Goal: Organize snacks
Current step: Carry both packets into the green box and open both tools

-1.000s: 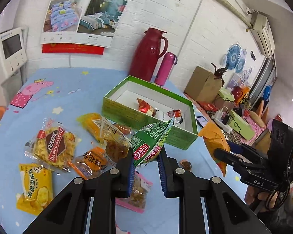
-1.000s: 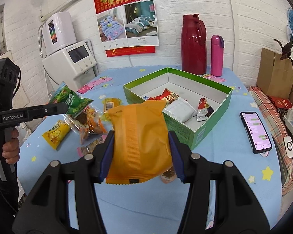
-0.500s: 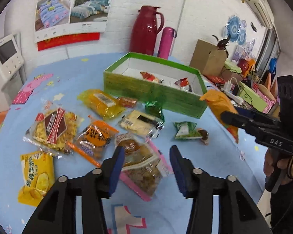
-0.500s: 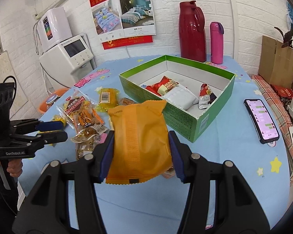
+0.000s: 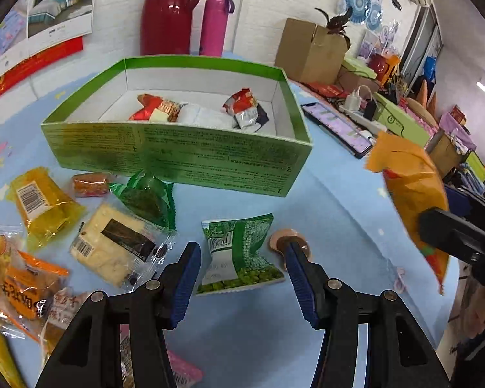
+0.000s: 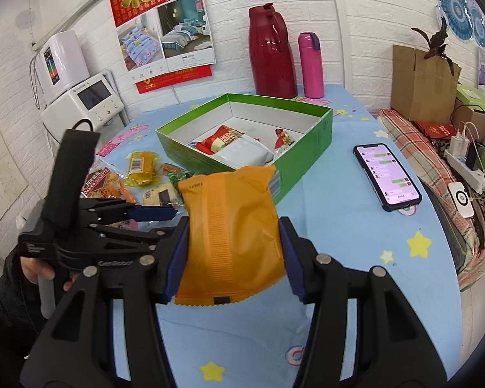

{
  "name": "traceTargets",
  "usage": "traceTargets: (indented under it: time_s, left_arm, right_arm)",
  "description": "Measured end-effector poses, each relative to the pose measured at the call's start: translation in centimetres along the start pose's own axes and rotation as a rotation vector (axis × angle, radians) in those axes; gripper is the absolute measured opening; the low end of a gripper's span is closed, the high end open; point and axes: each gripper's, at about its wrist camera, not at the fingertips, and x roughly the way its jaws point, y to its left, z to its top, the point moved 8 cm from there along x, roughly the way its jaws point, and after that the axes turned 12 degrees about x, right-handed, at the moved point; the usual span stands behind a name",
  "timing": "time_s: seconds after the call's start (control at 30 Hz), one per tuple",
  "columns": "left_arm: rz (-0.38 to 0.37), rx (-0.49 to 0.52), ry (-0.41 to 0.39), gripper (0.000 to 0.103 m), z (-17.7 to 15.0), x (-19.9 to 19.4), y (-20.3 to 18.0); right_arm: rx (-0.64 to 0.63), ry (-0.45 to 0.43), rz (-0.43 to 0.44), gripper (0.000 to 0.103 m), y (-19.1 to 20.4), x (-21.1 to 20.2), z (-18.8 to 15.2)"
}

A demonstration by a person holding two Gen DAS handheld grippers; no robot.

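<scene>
A green pea packet point(image 5: 239, 255) lies on the blue tablecloth between the fingers of my left gripper point(image 5: 241, 252), which is open and low over it. My right gripper point(image 6: 232, 226) is shut on an orange packet point(image 6: 232, 236), held above the table in front of the green box point(image 6: 310, 148). In the left wrist view that orange packet point(image 5: 407, 187) hangs at the right, beyond the near corner of the green box point(image 5: 177, 152). The box holds a red packet point(image 5: 152, 110), a white packet point(image 5: 207, 118) and a red-and-silver one point(image 5: 247, 110).
Several loose snacks lie left of the pea packet: a dark green packet point(image 5: 145, 199), a pale cracker pack point(image 5: 119, 242), a yellow pack point(image 5: 38, 207). A small round snack point(image 5: 286, 239) touches the right finger. A phone point(image 6: 386, 171), red thermos point(image 6: 271, 55) and pink bottle point(image 6: 311, 64) stand nearby.
My left gripper let go of the green pea packet, opened, then came forward and down so the packet lies between its fingers. The right gripper still holds the orange packet.
</scene>
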Motion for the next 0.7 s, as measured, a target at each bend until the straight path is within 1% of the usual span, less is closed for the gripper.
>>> traceTargets:
  time_s: [0.03,0.07,0.13,0.2,0.27,0.33,0.4,0.47,0.57,0.7]
  left_arm:
    - [-0.015,-0.013,0.022,0.038,-0.3,0.8,0.1]
    - [-0.028,-0.024,0.037,0.037,-0.7,1.3,0.3]
    - [-0.034,-0.037,0.031,0.034,-0.9,0.7,0.4]
    - [-0.039,-0.048,0.006,0.033,-0.9,-0.7,0.6]
    - [-0.021,-0.032,-0.042,0.033,-0.1,-2.8,0.8]
    - [0.004,-0.018,-0.094,0.033,1.3,-4.8,1.3]
    - [0.029,-0.026,-0.140,0.033,3.0,-6.6,2.2]
    - [0.072,-0.034,-0.177,0.033,5.1,-7.7,3.3]
    - [0.115,-0.076,-0.214,0.033,7.9,-8.2,5.3]
    - [0.158,-0.122,-0.224,0.033,10.5,-6.9,8.0]
  right_arm:
    - [0.005,0.005,0.000,0.055,-0.2,0.2,-0.1]
    - [0.008,0.011,0.001,0.055,-0.4,0.4,-0.2]
    - [0.008,0.024,0.006,0.055,-0.4,0.9,-0.4]
    - [0.007,0.030,0.013,0.055,-0.3,1.3,-0.3]
    - [0.005,0.023,0.023,0.055,-0.1,1.5,0.2]
    - [-0.001,0.004,0.032,0.055,0.2,1.6,1.1]
    - [-0.008,-0.022,0.044,0.055,0.7,1.7,2.5]
    - [-0.012,-0.047,0.051,0.055,1.1,2.0,4.0]
    - [-0.016,-0.083,0.054,0.055,1.5,2.9,6.5]
    - [-0.013,-0.110,0.031,0.055,1.3,5.1,9.2]
